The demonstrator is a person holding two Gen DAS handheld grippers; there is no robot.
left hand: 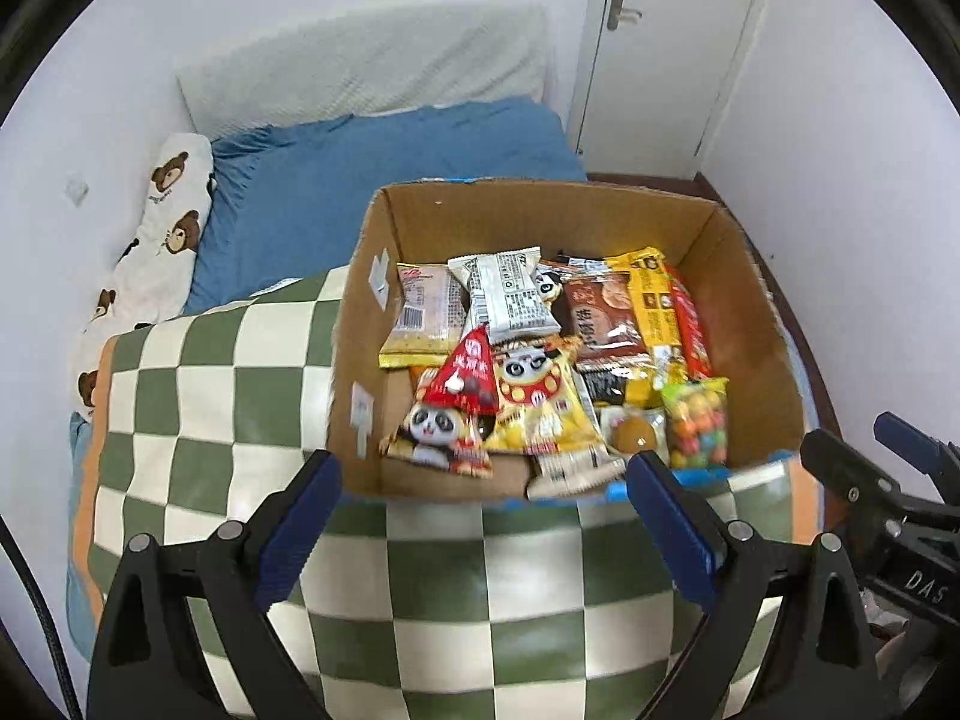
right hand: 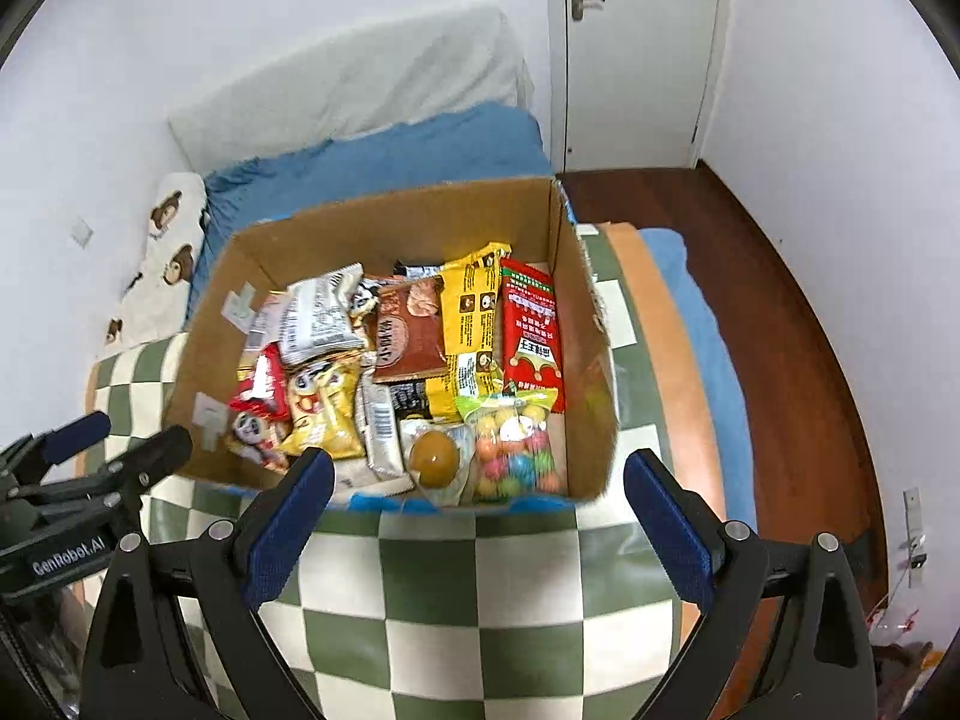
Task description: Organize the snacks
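Note:
An open cardboard box [left hand: 756,312] [right hand: 582,312] sits on a green-and-white checkered quilt and holds several snack packets. Among them are a red triangular packet [left hand: 471,375], a yellow panda packet [left hand: 537,399] [right hand: 318,414], a grey-white packet [left hand: 507,294] [right hand: 318,318], a brown packet [right hand: 411,330], a red packet [right hand: 531,330], a bag of coloured balls [left hand: 696,420] [right hand: 516,450] and a clear pack with an orange jelly [right hand: 435,459]. My left gripper [left hand: 483,525] is open and empty just before the box's near wall. My right gripper [right hand: 480,519] is open and empty at the same near edge.
The checkered quilt [left hand: 420,588] [right hand: 480,600] lies on a bed with a blue sheet [left hand: 372,180] and a bear-print pillow [left hand: 168,228]. A white door [right hand: 636,48] and white walls stand behind. Wooden floor [right hand: 792,312] runs along the right. Each gripper shows at the other view's edge.

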